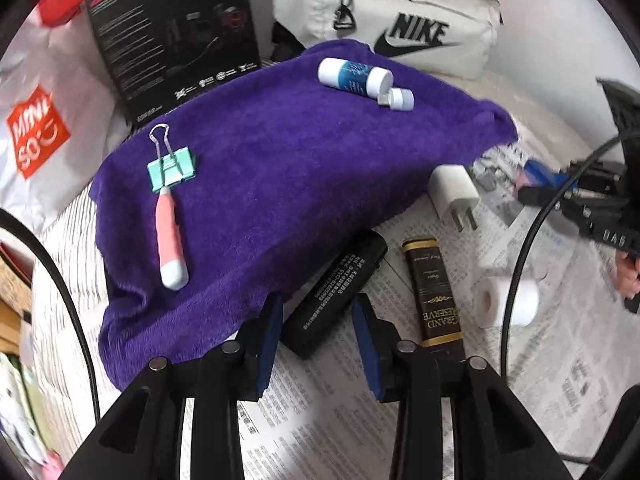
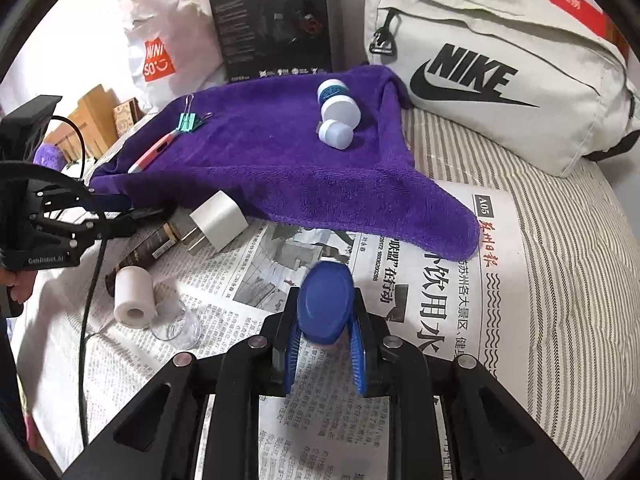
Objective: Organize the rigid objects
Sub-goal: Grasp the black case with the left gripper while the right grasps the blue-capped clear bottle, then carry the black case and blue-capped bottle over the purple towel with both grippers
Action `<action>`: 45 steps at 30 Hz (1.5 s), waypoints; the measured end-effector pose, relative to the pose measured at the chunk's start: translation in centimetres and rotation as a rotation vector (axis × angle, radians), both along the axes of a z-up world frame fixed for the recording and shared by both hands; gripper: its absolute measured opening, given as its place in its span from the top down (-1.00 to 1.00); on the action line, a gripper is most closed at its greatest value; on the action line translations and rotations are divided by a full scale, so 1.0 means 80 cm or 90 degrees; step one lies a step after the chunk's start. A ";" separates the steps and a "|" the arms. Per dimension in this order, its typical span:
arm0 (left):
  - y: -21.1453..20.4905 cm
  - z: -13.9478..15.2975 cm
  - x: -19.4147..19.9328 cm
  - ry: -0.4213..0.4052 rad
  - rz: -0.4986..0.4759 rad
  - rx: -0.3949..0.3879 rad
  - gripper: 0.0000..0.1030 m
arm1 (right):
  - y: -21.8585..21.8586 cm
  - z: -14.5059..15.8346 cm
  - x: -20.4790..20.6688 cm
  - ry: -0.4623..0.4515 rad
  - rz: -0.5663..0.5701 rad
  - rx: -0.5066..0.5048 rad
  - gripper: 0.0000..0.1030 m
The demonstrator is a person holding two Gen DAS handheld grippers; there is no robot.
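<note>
My right tongs (image 2: 325,354) are pinching a blue oval thing (image 2: 326,304), prob a plastic cap or small case, low centre of the right view, over the newspaper (image 2: 440,280). It's hard, smooth, light; the pads sit on its narrow sides near the bottom end, so it could pivot or slip out if I swing fast. Better to keep it upright & set it down gently. My left tongs (image 1: 316,332) are partly spread w/ nothing pinched: the black box (image 1: 336,292) lies between the blue pads at bottom centre of the left view, but I see gaps both sides, pads not pressing. That box is stiff, flat-sided, prob a bit heavier; I'd grip across its short width around mid-length so it doesn't tip. Just right of it lies a dark bar (image 1: 434,292) w/ gold print, similar shape, same grip. The white plug (image 1: 454,194) is up-right of that, hard & slick, take it by the flat faces, not the prongs. The tape roll (image 1: 508,304) is light and rolls. On the purple towel (image 1: 280,184), mid-frame: clip (image 1: 172,168) & pink pen (image 1: 170,240) at left, white bottle (image 1: 354,74) plus small cap (image 1: 398,98) up top. The towel's soft, so stuff placed there won't skid.
</note>
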State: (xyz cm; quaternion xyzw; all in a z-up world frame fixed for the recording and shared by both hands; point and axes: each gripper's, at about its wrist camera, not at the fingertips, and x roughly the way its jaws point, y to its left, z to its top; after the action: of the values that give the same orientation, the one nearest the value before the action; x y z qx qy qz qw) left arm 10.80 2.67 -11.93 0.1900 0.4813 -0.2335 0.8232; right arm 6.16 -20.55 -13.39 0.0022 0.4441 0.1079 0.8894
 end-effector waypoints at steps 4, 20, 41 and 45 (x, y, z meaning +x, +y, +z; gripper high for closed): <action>-0.001 0.001 -0.003 0.002 -0.012 0.005 0.35 | -0.003 0.001 -0.002 -0.007 -0.002 0.009 0.59; -0.032 0.000 -0.004 0.027 -0.076 -0.012 0.55 | 0.006 0.002 -0.005 -0.012 -0.001 -0.033 0.59; 0.001 0.009 -0.030 0.036 -0.011 -0.047 0.56 | 0.001 0.003 -0.002 -0.005 0.002 -0.016 0.60; 0.014 0.024 -0.039 0.024 -0.002 -0.059 0.56 | 0.003 0.011 0.002 0.010 0.015 -0.015 0.61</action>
State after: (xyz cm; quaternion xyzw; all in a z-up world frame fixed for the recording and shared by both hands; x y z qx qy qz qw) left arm 7.65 3.78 -10.01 0.1481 0.4851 -0.2600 0.8216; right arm 6.32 -20.35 -12.50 -0.0127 0.4520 0.1130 0.8847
